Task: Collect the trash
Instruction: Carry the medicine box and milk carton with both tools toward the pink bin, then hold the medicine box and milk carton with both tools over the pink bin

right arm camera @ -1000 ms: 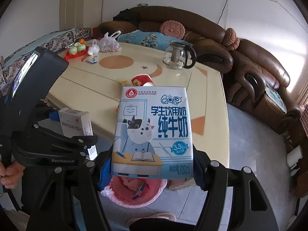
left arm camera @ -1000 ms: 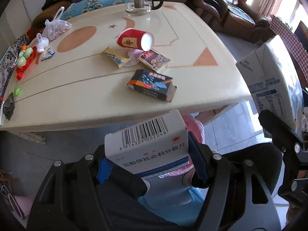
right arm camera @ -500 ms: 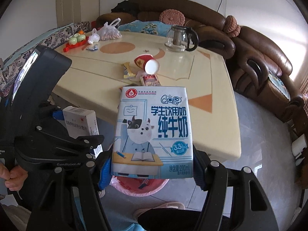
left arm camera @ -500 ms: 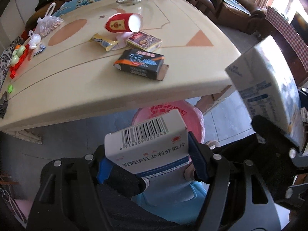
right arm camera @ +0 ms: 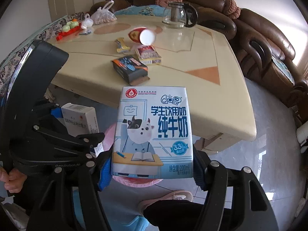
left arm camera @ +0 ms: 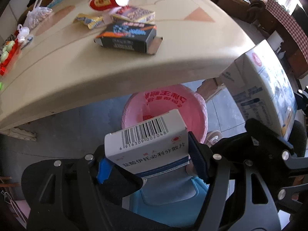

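You have lowered both grippers below the cream table's (left arm camera: 80,80) edge since a second ago. Your left gripper (left arm camera: 148,159) pinches the white barcoded medicine box (left arm camera: 148,144) over the pink-lined round bin (left arm camera: 192,113); your right gripper (right arm camera: 152,171) clamps the blue-and-white milk carton (right arm camera: 154,130) just beside it.

**Colours at the bin**

I note a white medicine box (left arm camera: 148,144) with a black barcode and a blue band, gripped between blue pads (left arm camera: 103,168). The milk carton (right arm camera: 154,132) is pale blue and white, with a black-and-white cartoon cow and dark blue lettering. The bin liner (left arm camera: 169,111) is pink with red print. Cream table (right arm camera: 221,104) with orange inlays. Red paper cup (left arm camera: 105,0), white base; dark box (left arm camera: 126,37) printed blue and orange. Brown sofa (right arm camera: 269,44).
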The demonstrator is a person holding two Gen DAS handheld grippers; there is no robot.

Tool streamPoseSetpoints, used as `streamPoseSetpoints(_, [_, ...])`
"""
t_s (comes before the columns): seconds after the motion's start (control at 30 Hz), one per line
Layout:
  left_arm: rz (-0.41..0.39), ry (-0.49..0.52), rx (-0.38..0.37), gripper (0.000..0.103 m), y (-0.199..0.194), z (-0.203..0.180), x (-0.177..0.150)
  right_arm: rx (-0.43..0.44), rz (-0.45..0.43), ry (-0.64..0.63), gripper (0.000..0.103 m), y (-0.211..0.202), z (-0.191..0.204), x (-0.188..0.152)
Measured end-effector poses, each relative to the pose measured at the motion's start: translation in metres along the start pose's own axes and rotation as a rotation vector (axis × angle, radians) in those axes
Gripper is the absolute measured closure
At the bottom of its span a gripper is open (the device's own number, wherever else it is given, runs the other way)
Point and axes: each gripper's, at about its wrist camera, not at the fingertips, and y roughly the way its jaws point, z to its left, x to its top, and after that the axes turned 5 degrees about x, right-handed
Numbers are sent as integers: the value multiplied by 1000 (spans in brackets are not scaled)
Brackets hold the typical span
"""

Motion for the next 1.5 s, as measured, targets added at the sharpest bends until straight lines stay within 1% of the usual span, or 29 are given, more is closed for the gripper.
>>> streamPoseSetpoints(0.2, [36, -24, -11, 35, 29, 1, 1, -5, 41, 15, 38, 28, -7, -5])
streamPoseSetpoints(0.33, [60, -24, 12, 35, 51, -1, 2, 10, 81, 34, 38, 54, -11, -12])
streamPoseSetpoints(0.5, [97, -40, 22, 35, 73, 2, 1, 16, 113, 50, 38, 79, -14, -19])
streamPoseSetpoints(0.63, [124, -53, 24, 35, 93, 4, 0, 20, 136, 59, 38, 101, -15, -25])
streamPoseSetpoints(0.7, [146, -54, 25, 35, 104, 4, 0, 36, 154, 73, 38, 113, -16, -28])
streamPoseSetpoints(0.8, [171, -64, 15, 35, 119, 6, 0, 43, 182, 88, 38, 128, -23, -33])
streamPoseSetpoints(1.03, [205, -87, 5, 35, 145, 7, 1, 39, 231, 96, 38, 154, -31, -42])
streamPoseSetpoints(1.13, [220, -88, 19, 35, 153, 5, 2, 40, 244, 90, 38, 162, -31, -43])
streamPoseSetpoints(1.2, [237, -94, 6, 35, 156, 6, 2, 35, 252, 87, 38, 168, -31, -45])
streamPoseSetpoints(1.3, [250, -89, 13, 35, 163, 4, 3, 25, 269, 74, 38, 176, -32, -50])
streamPoseSetpoints(1.4, [266, -89, -2, 35, 170, 2, 4, 31, 288, 76, 38, 183, -34, -51])
streamPoseSetpoints(1.5, [281, -92, -3, 35, 178, 2, 7, 14, 300, 53, 38, 192, -32, -50])
